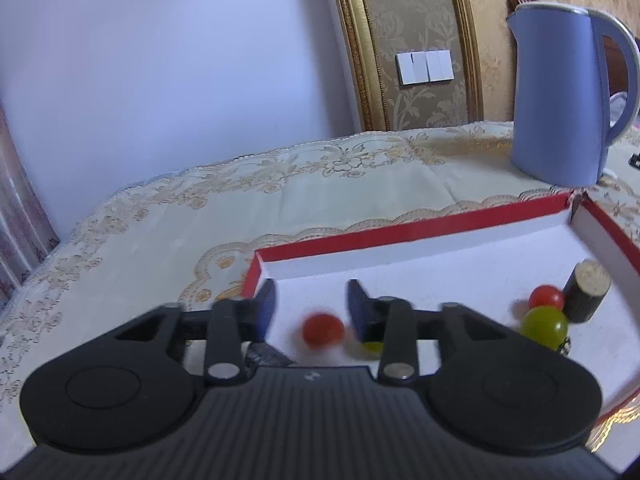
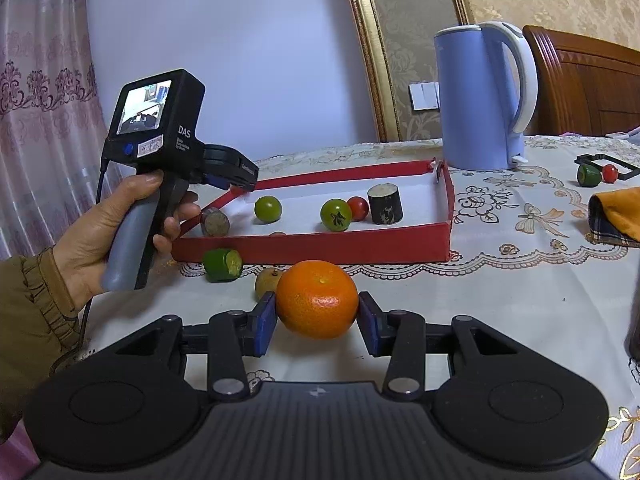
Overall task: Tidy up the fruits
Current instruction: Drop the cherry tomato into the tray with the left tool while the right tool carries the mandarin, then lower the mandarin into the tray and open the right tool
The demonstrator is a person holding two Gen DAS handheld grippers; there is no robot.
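Observation:
My right gripper (image 2: 317, 317) is shut on an orange tangerine (image 2: 317, 299), held just above the tablecloth in front of the red tray (image 2: 312, 250). My left gripper (image 1: 311, 310) is open over the tray's left end (image 1: 400, 232); a blurred red cherry tomato (image 1: 323, 330) is below and between its fingers, loose. In the tray lie a green tomato (image 2: 267, 209), a marked green tomato (image 2: 336, 215), a red tomato (image 2: 358, 208) and dark cylinder pieces (image 2: 385, 203). A green fruit piece (image 2: 222, 265) and a yellowish fruit (image 2: 267, 280) lie in front of the tray.
A blue kettle (image 2: 482, 96) stands behind the tray. At the far right lie a black frame (image 2: 606, 165) with a green piece (image 2: 589, 175) and a red tomato (image 2: 609, 173), and an orange cloth (image 2: 618, 216). The person's left hand (image 2: 120, 224) holds the other gripper's handle.

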